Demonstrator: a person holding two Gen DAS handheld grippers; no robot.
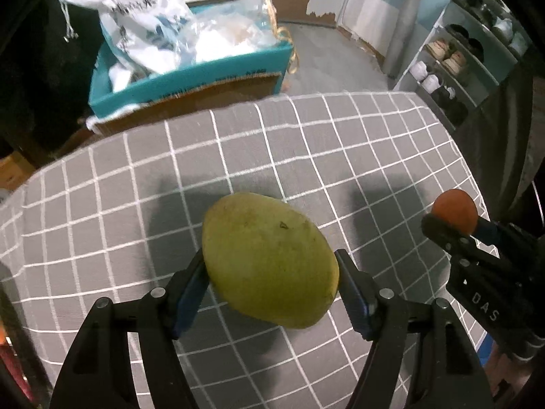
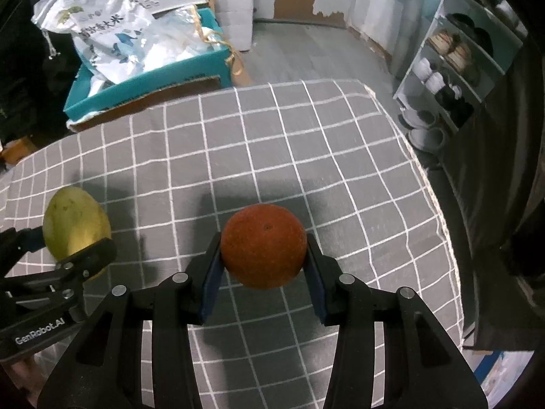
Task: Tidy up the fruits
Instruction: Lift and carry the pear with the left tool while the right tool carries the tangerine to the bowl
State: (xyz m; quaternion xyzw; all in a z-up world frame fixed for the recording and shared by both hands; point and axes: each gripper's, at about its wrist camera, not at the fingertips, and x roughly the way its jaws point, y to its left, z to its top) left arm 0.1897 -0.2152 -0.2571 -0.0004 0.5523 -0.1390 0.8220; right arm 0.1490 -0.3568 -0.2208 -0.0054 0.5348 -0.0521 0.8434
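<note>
A green-yellow mango point(image 1: 269, 259) hangs above the grey checked cloth point(image 1: 306, 156), clamped between the blue pads of my left gripper point(image 1: 272, 266). In the right wrist view the same mango point(image 2: 75, 226) shows at the left, held by the left gripper point(image 2: 68, 242). An orange point(image 2: 263, 246) sits between the pads of my right gripper point(image 2: 263, 255), which is shut on it above the cloth point(image 2: 306, 156). From the left wrist view the orange point(image 1: 454, 210) and the right gripper point(image 1: 456, 228) appear at the right edge.
Beyond the table's far edge stands a teal cardboard box point(image 1: 190, 78) stuffed with plastic bags point(image 1: 143, 24). A shoe rack point(image 1: 463, 58) with several pairs stands at the right. Grey floor point(image 1: 327, 54) lies between them. Dark fabric hangs at the far right point(image 2: 511, 170).
</note>
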